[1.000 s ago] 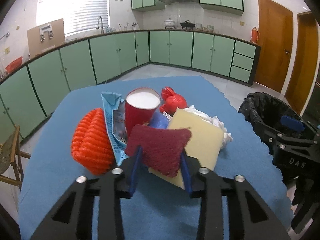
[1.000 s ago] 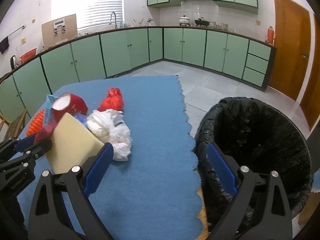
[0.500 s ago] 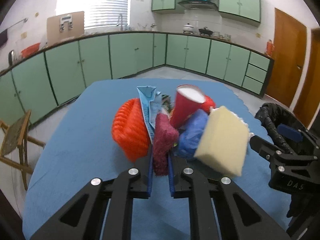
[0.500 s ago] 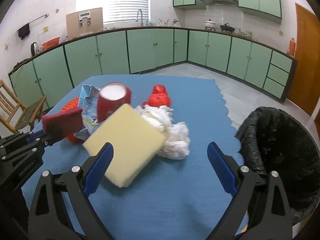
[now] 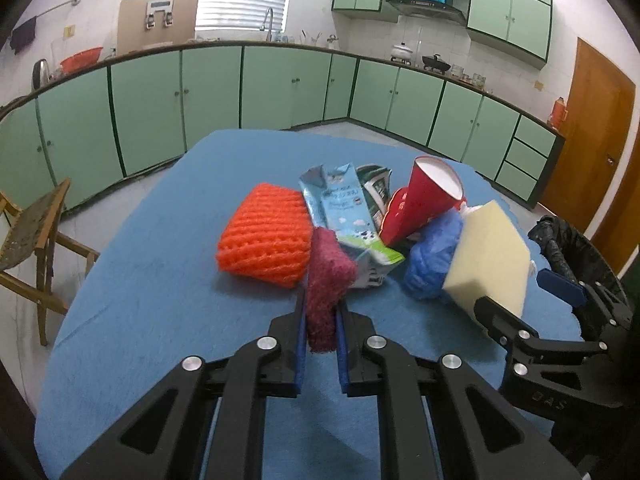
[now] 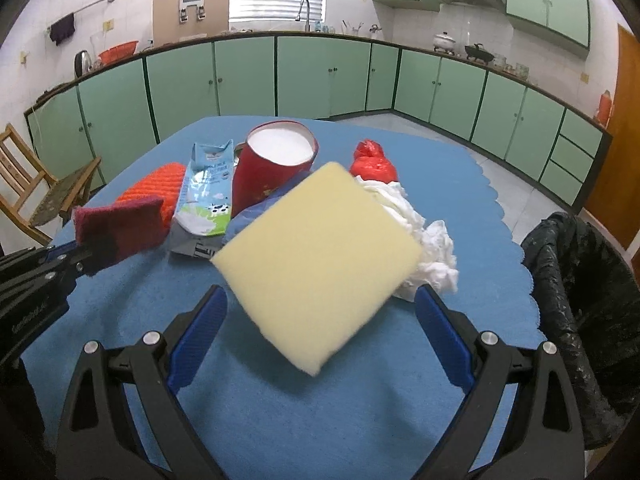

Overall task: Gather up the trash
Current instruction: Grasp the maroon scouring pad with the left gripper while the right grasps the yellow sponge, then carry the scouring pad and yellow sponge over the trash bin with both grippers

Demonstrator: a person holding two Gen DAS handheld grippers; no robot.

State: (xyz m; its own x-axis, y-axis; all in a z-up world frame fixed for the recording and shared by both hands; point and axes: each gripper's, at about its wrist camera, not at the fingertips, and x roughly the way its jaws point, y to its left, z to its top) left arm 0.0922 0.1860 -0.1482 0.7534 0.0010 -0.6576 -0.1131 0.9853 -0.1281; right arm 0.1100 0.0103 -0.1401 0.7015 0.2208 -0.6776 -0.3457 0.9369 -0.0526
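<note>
The blue table (image 6: 280,420) carries the trash pile; the black-lined bin (image 6: 580,300) stands just beside its right edge. The yellow sponge (image 6: 320,264) sits tilted between the right gripper's (image 6: 318,336) wide-spread fingers. Left of the sponge, the left gripper (image 5: 320,320) is clamped on the maroon scouring pad (image 5: 326,280).

Raised letters "DAS" show on the right gripper (image 5: 560,300); the print on the milk carton (image 5: 346,216) is too small to read.

Blue tablecloth (image 5: 160,300) with scalloped edge. Wooden chair (image 5: 36,240) left of the cloth. Green cabinets (image 6: 320,76) beyond the cloth. Kettle (image 6: 82,58) and red basin (image 6: 118,49) on the cabinets. Wooden door (image 5: 596,140) right of the cabinets.
</note>
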